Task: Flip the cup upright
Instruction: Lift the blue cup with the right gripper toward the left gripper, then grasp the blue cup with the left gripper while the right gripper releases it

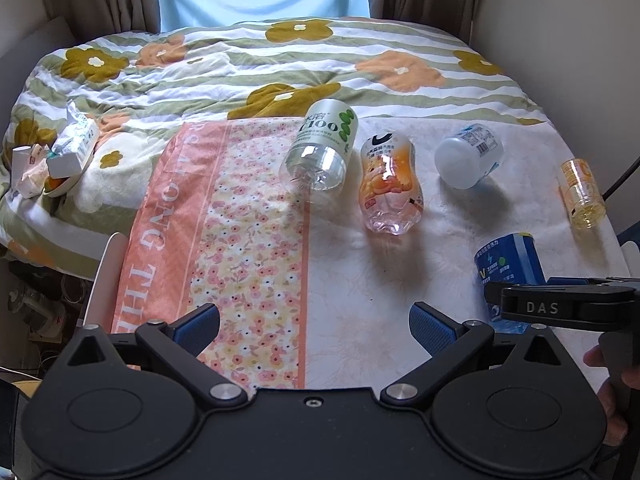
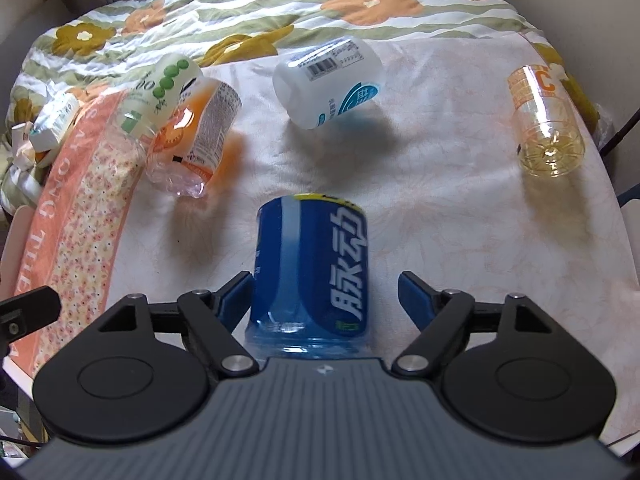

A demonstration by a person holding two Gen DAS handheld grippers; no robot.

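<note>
Looking down our right gripper (image 2: 325,300) first: its jaws are spread wide with the blue cup (image 2: 310,276) sitting between the blue pads (image 2: 416,300), but there's a gap on the right side, so we're not gripping it. On the left side we can't tell whether the pad touches. That cup, a cut-off blue bottle with white Chinese lettering, lies on its side on the white cloth (image 2: 440,220), closed base toward the camera.

Our left gripper (image 1: 314,328) is wide open too, with nothing between its fingers, hovering above the seam where the pink floral towel (image 1: 240,220) meets the white cloth.

Further out, more bottle cups lie tipped over: an orange-labelled one (image 2: 192,136) touching a clear one with green dots (image 2: 156,96) at the left, a frosted white one (image 2: 332,84) straight ahead and a yellowish clear one (image 2: 546,120) well apart on the right.

Everything sits on a bed with a flower-striped quilt (image 1: 240,60). Some tissue packs and small boxes (image 1: 68,148) are piled at the far left edge.
</note>
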